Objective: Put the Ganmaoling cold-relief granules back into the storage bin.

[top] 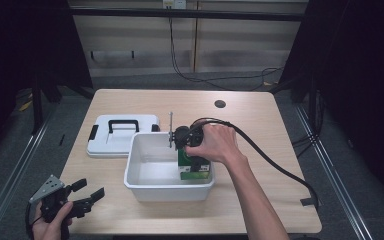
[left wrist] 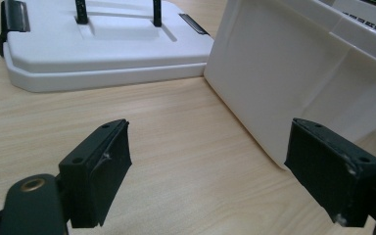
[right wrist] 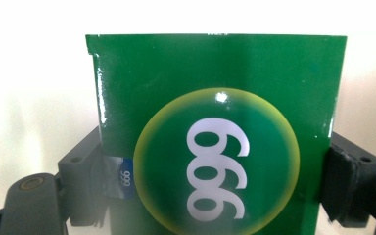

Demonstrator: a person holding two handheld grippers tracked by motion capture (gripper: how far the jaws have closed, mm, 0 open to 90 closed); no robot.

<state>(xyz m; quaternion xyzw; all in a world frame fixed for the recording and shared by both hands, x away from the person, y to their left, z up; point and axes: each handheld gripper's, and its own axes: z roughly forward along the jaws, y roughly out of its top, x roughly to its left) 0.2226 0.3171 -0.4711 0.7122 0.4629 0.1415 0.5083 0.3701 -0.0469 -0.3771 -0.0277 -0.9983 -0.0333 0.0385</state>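
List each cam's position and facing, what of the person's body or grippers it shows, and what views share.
High view: above the person's side, facing forward and down on the table; both hands, right forearm.
Left gripper view: rides the left hand-held gripper, low over the table, facing lid and bin; open jaws.
Right gripper view: rides the right hand-held gripper, inside the bin, facing the green box its jaws clamp.
Shared: the bin appears in all three; the lid in the first two.

Glossy green box (right wrist: 215, 132), likely card; smooth white plastic bin (top: 145, 170); wood-grain table (top: 260, 125).

green box (right wrist: 215, 98) with white digits, white bin (top: 150, 172), white lid (top: 122, 145)
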